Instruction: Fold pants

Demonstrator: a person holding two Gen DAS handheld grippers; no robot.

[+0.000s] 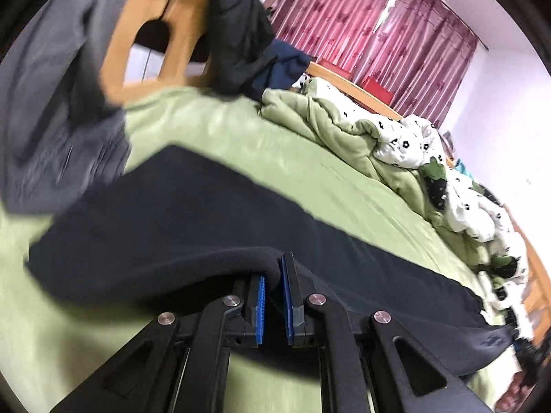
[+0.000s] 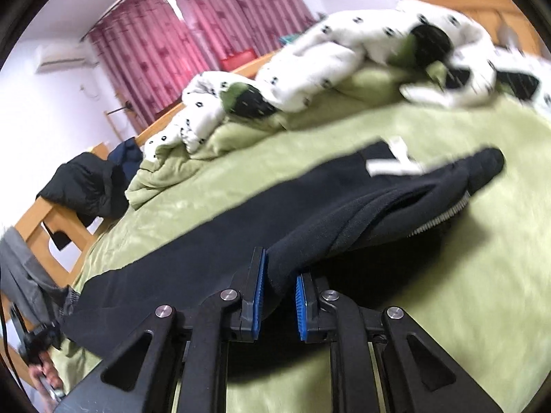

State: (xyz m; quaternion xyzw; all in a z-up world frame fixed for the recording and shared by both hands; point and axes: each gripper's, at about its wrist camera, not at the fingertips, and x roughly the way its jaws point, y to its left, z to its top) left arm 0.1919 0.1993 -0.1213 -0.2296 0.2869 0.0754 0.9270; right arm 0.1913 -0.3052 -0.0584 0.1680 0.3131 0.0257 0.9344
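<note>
Black pants lie stretched across a green bed sheet. My left gripper is shut on the near edge of a pant leg, fabric pinched between its blue pads. In the right wrist view the pants run from lower left to the waistband with a white label at upper right. My right gripper is shut on a lifted fold of the pants near the waist end, fabric bunched between its blue pads.
A crumpled green and white patterned duvet lies along the far side of the bed. Dark clothes hang on a wooden bed frame. A grey garment is at the left. Pink curtains hang behind.
</note>
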